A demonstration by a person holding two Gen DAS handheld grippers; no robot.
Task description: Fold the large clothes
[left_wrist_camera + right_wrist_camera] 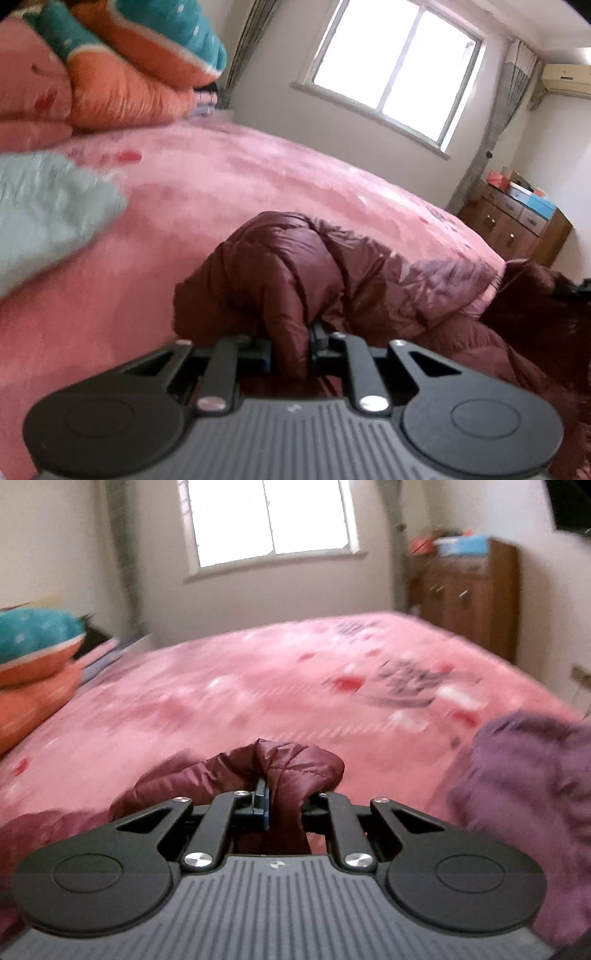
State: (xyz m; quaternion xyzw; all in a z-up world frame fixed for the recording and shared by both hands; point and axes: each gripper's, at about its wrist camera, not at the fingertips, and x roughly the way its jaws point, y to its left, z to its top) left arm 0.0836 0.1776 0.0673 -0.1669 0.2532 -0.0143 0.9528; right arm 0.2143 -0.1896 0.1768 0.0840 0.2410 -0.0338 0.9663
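Lying on the pink bed cover point(229, 192), at its near edge: a maroon puffer jacket point(369, 280), bunched and partly lifted. Pinched by the left gripper point(290, 345), fingers pressed onto a thick fold of the quilted shell that rises in a hump just above the jaws. Trailing from that fold toward the near right corner of the bed cover, where a darker furry part point(532, 295) hangs over the edge.

Clamped likewise by the right gripper point(286, 806): fingers closed on another fold of the maroon puffer jacket point(291, 764), blue pad point(261, 805) touching the fabric, the rest of the garment sagging to the left along the near edge of the bed cover point(258, 686).

Beyond both folds, a broad bare stretch of bed cover running to its far edge below the window point(395, 70). Crowding the left side of the bed cover: a stack of orange and teal quilts point(140, 62) and, nearer, a pale green cloth point(48, 218), blurred. On the bed cover's right side in the right wrist view, a purple garment point(524, 782), near the held fold but apart from it. Past the far right corner of the bed cover, a wooden cabinet point(517, 225) against the wall, boxes on top.
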